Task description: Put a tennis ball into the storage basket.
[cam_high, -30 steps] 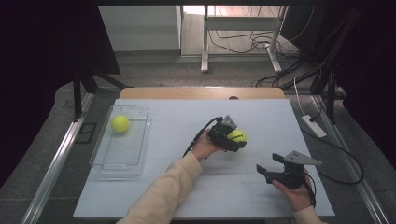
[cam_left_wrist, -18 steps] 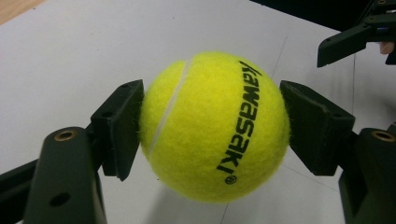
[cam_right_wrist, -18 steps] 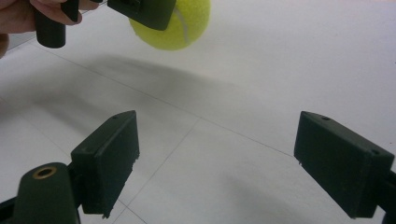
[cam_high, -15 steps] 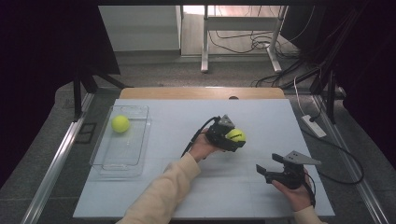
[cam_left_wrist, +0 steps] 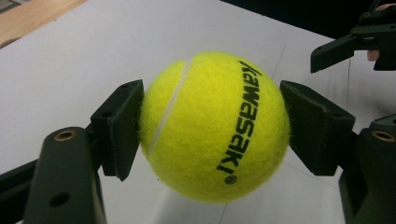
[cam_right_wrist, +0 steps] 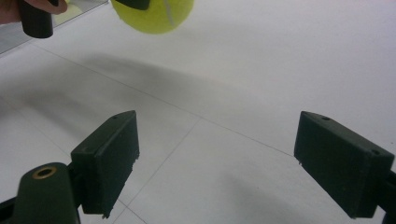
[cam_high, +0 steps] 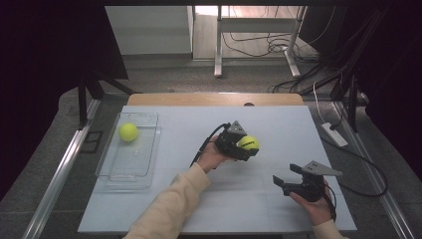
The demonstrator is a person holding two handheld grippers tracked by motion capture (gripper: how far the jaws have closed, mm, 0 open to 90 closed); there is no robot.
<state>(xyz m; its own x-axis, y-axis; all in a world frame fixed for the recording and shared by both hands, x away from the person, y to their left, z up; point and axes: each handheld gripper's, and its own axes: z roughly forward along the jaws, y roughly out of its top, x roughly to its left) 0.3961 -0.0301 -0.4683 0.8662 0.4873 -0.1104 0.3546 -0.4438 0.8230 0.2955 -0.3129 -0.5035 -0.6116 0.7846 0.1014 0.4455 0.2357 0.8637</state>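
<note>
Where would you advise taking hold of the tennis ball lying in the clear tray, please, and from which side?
Grip the tennis ball across its widest middle, coming straight down from above. It is round, so any pair of opposite sides serves, but the clear tray has walls around it that would probably block a level approach; open jaws need room on both sides.

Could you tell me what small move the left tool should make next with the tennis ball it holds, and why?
Probably carry it leftward toward the clear tray. The left tool is shut on a tennis ball, pads pressed to both sides, with the ball off the white table. A second ball already lies in the tray, which suggests the balls are being collected there. The right tool is open with nothing between its pads.
</note>
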